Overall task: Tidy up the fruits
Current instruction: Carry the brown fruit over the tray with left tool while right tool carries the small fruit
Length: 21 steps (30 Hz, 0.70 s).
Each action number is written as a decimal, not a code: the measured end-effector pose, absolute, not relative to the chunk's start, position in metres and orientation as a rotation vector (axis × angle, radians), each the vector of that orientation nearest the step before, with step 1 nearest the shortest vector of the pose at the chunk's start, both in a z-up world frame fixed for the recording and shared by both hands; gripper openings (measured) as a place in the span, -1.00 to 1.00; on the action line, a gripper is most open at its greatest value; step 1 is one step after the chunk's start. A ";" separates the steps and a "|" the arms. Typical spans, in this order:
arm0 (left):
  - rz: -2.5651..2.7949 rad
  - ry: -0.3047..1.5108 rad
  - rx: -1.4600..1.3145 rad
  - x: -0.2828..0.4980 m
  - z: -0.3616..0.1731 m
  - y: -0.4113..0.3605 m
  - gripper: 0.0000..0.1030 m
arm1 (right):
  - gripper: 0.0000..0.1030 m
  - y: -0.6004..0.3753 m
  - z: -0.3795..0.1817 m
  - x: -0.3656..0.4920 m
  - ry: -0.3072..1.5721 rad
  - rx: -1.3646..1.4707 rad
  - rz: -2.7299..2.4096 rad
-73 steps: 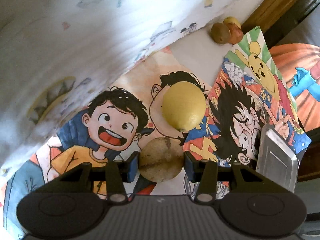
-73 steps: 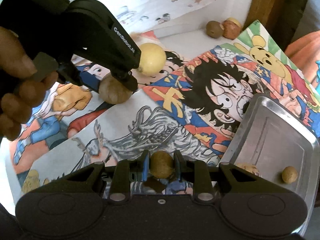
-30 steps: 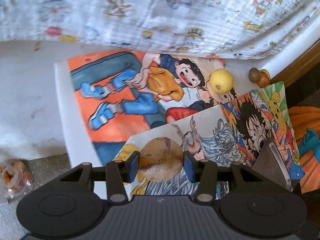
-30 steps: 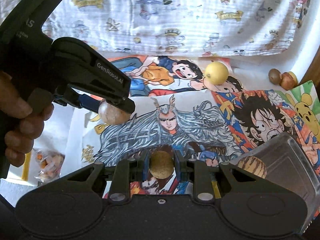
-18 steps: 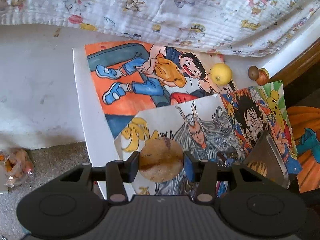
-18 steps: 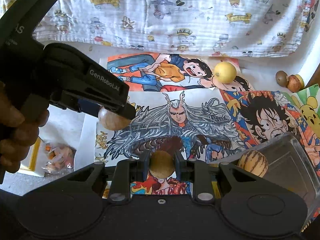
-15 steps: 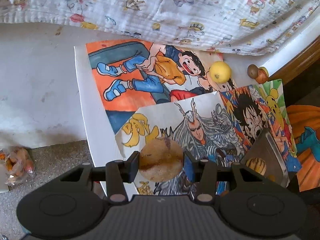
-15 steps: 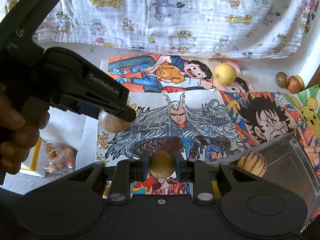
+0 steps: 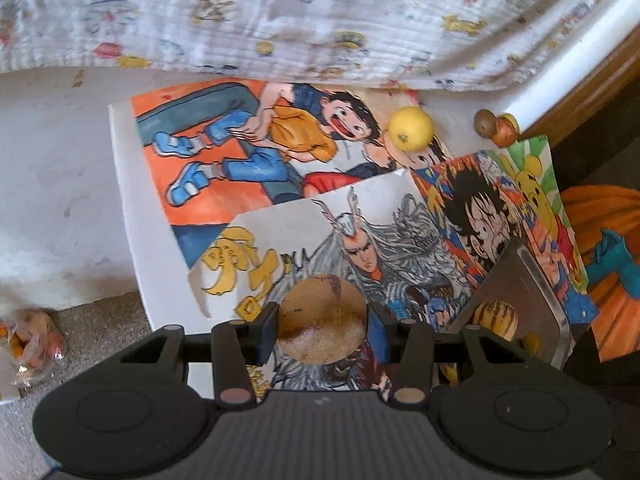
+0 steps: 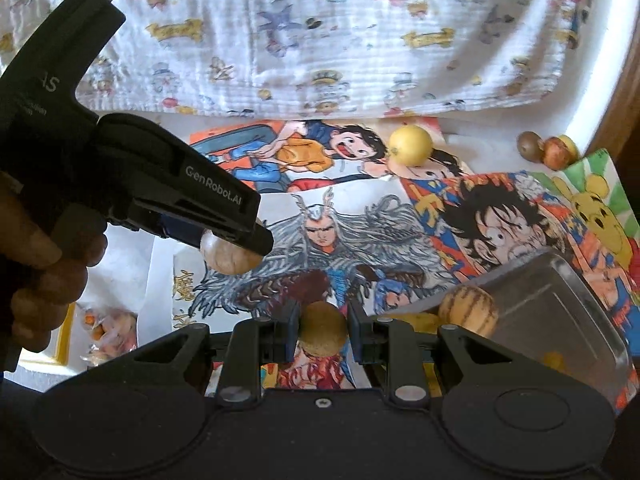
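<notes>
The left gripper (image 9: 322, 330) is clamped on a round tan fruit with a reddish-brown streak (image 9: 322, 318), held in the air to the left of the rectangular metal tray (image 9: 532, 292); the right gripper (image 10: 322, 332) pinches a smaller round brown fruit (image 10: 322, 330), also just left of that tray; a striped tan melon-like fruit (image 10: 468, 312) sits at the tray's left end; a smooth yellow round fruit (image 10: 412, 146) rests on the painted cartoon posters (image 10: 340, 216) beyond the tray; three small brown and yellow fruits (image 10: 546, 150) cluster on the white surface farther back, near the patterned white cloth (image 10: 320, 40).
</notes>
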State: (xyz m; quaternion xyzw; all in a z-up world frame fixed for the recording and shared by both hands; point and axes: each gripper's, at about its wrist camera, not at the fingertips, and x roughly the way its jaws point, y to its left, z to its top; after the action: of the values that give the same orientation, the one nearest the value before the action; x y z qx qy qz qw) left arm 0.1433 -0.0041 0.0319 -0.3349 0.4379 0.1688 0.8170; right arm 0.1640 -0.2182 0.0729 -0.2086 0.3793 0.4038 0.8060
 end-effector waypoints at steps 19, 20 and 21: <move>0.122 1.003 -0.535 0.194 0.057 -0.061 -0.02 | -0.47 -0.291 0.091 0.162 0.841 -0.284 0.571; 0.104 1.005 -0.524 0.197 0.058 -0.065 -0.02 | -0.47 -0.294 0.091 0.162 0.841 -0.277 0.552; 0.088 1.006 -0.513 0.200 0.060 -0.069 -0.02 | -0.47 -0.298 0.091 0.163 0.842 -0.270 0.532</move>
State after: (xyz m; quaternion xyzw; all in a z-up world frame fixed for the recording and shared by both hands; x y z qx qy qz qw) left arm 0.1997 -0.0691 0.0599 -0.2429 0.4767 0.0417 0.8438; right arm 0.1630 -0.2978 0.0912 -0.1291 0.4027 0.2542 0.8698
